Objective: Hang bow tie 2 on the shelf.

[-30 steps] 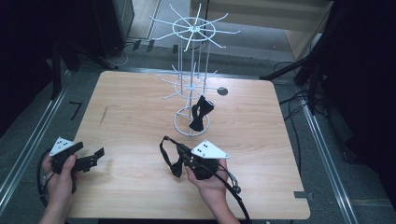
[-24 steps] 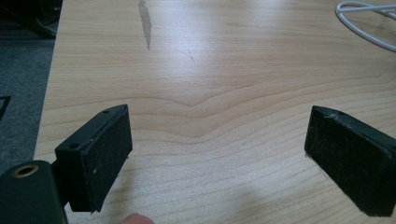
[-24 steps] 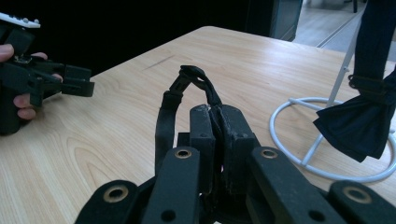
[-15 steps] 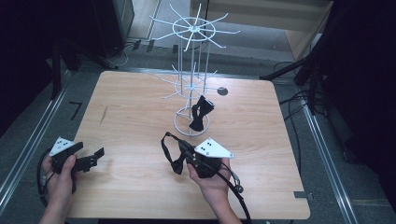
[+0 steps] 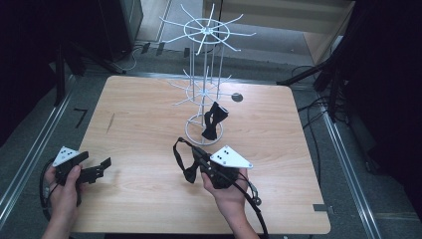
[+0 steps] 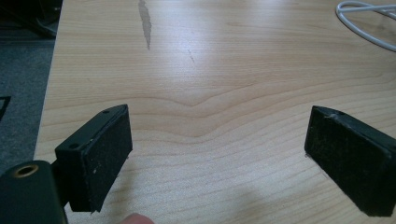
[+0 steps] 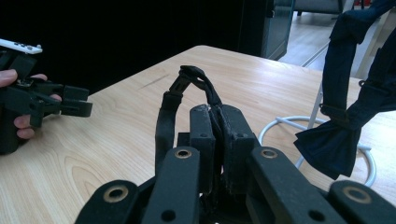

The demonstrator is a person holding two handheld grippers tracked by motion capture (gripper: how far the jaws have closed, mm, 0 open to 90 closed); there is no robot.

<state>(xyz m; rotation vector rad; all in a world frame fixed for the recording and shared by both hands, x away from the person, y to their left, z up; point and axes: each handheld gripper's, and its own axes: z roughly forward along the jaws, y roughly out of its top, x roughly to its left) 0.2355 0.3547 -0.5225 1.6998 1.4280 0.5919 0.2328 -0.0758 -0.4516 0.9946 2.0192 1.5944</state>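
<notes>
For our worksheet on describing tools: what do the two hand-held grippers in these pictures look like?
Both are black. The left gripper and right gripper each carry a pale grey three-cornered plate with small dark dots. The left gripper's flat rectangular pads look finely textured. The linkage arms have brass-coloured rivets. A black cable trails from the right gripper. No sleeves show at the forearms.

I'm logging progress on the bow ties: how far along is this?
Done: one bow tie already hangs on the white wire rack. In hand: the right tool is shut on a second bow tie's strap, low over the table. Left: hanging it. The left tool is open and idle.
</notes>
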